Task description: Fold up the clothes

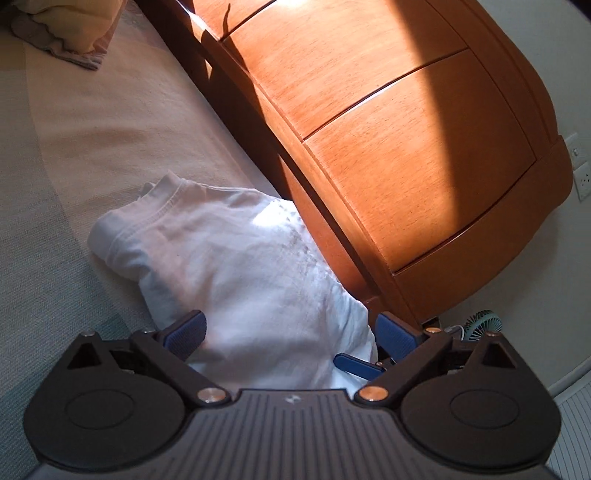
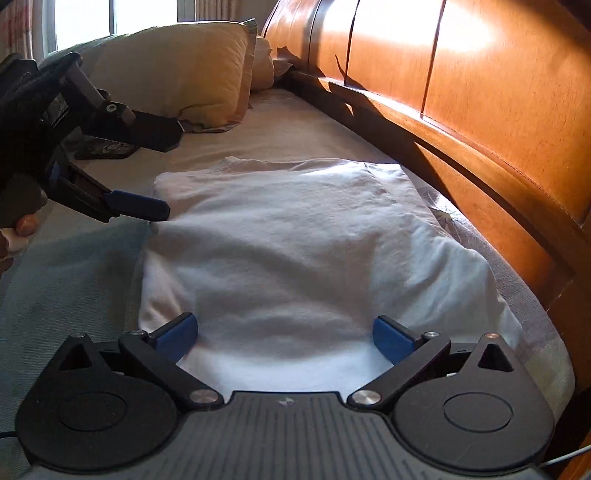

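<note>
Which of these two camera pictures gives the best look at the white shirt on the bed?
The right wrist view: the white shirt lies nearly whole, folded into a rough rectangle. The left wrist view shows the shirt from the side, with its collar band visible but its near end hidden behind the gripper body.

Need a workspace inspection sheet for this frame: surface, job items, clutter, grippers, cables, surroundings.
Surface: beige and grey woven bed cover, flat.
Job's things: white cotton T-shirt, partly folded, lying beside the headboard.
Clutter: cream quilted pillow at the far end; small teal fan beyond the bed edge.
Grippers: left hand-held gripper open, over the shirt's edge; right hand-held gripper open, over the shirt's near end.
Cables: thin white cable by the fan.
Surroundings: curved orange-brown wooden headboard; sunlit window; white wall socket.
</note>
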A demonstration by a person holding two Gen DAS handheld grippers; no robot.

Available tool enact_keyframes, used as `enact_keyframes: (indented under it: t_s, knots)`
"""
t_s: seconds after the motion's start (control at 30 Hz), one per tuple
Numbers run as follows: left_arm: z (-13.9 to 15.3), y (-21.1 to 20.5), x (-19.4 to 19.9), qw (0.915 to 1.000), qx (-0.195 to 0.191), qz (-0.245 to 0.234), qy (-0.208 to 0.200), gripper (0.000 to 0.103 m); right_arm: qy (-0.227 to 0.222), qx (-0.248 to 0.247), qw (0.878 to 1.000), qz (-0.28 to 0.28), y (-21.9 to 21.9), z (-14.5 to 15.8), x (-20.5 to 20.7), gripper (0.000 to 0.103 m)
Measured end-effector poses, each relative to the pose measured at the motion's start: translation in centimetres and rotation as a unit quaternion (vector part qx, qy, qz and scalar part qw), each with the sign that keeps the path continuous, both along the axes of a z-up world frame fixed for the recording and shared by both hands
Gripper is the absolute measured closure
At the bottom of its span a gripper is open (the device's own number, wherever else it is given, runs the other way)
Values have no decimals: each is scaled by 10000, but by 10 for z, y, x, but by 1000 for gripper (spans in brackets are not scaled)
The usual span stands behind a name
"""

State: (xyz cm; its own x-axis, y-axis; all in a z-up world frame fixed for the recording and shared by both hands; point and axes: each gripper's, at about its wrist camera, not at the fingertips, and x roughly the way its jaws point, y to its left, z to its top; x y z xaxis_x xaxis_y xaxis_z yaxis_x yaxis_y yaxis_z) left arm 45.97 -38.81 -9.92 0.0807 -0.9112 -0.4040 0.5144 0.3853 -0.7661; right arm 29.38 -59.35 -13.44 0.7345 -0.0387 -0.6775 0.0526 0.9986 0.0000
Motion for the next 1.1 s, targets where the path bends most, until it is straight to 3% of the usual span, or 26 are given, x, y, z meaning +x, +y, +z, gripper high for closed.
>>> enact_keyframes:
  t_s: [0.07,0.17,0.3,0.4,0.5,0.6,0.63,0.73,0.8,0.93,1.03,1.1]
  knots:
    - [4,22,1,9996,-104,261,47,4,-29,4,10000,-35,1,1,-5,0]
    - [-3,38,20,9964,-101,684,486,3,-97,70,9999,-60,4,3,-7,0]
    - [-35,13,45,9887,-158,766,1278,3,-316,360,9988,-86,10,10,-7,0]
    - [-40,-7,56,9887,-171,959,1137,3,-487,542,9973,-102,14,15,-9,0]
    - [-31,-17,70,9866,-504,1018,1174,4,-533,656,9964,-56,17,15,-9,0]
    - [4,-6,64,9886,-1100,921,455,3,-485,653,9967,13,20,9,-12,0]
    - [16,-2,60,9889,-1125,958,147,3,-456,641,9969,27,20,7,-12,0]
    - [46,5,49,9878,-686,1178,-752,3,-444,595,9972,29,22,0,-14,0]
    - [51,-5,45,9909,-525,784,-961,3,-436,559,9975,35,24,-1,-14,0]
    - [29,-47,30,9957,38,-207,-898,3,-388,596,9975,16,23,1,-15,0]
    - [3,-54,20,9891,789,-435,-1161,3,-331,707,9969,20,18,4,-19,0]
    - [-7,-40,17,9842,925,-538,-1413,8,-274,700,9972,28,13,6,-27,0]
